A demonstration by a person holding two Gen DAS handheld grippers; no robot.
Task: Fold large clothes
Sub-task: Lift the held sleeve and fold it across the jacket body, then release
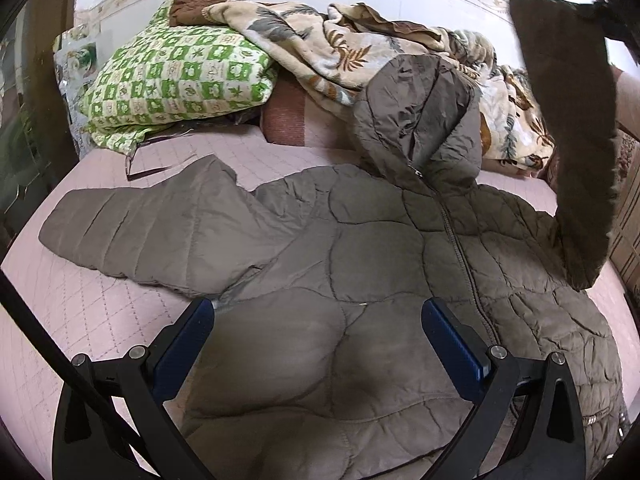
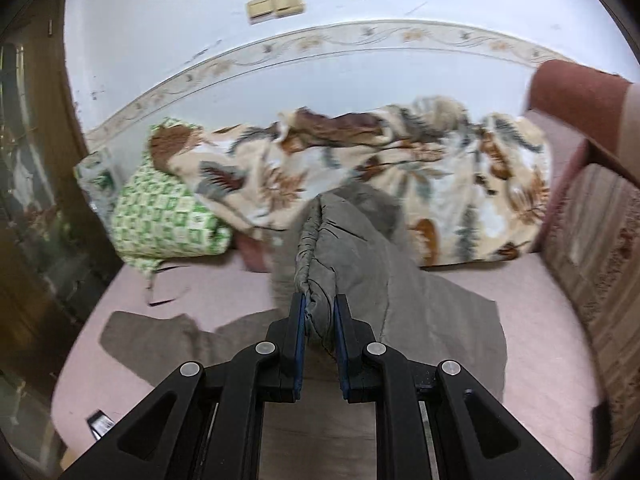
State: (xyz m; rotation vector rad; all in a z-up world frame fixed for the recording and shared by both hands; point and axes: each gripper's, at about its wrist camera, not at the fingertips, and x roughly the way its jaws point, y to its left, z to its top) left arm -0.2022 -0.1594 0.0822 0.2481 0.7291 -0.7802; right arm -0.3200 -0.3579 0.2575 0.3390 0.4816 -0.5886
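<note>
Left wrist view is showing the bed [image 1: 100, 300], covered in a pale pink quilted sheet, carrying the task's garment: a large grey-brown quilted jacket [image 1: 360, 248] lying front up across the middle, zip closed, its hood [image 1: 416, 120] pointing toward twelve o'clock and resting against a heap of leaf-print blanket [image 1: 320, 44]. A green checked pillow [image 1: 176, 76] is sitting at ten o'clock, well apart from the jacket body. One sleeve [image 1: 132, 232] is lying flat and stretched toward nine o'clock; the other sleeve [image 1: 576, 120] is hanging in the air at two o'clock, its upper end running out of sight. In the right wrist view, the right tool [image 2: 320, 320] is pinching that sleeve's cuff [image 2: 320, 292], its blue pads nearly together with the gathered fabric squeezed between them. The left tool [image 1: 320, 344] is hovering over the jacket's lower body at six o'clock with its pads spread wide and nothing between them; whether they are touching the fabric is unclear. The step in hand seems to be folding the raised sleeve across the chest. To do it well, the person should probably be keeping the cuff pinch firm, since the slick padded shell looks likely to slip, and carrying the sleeve toward nine o'clock so it lands flat over the zip line instead of bunching at the shoulder. Pressing the open left tool down on the torso would likely be stopping the whole jacket from dragging along the sheet.
</note>
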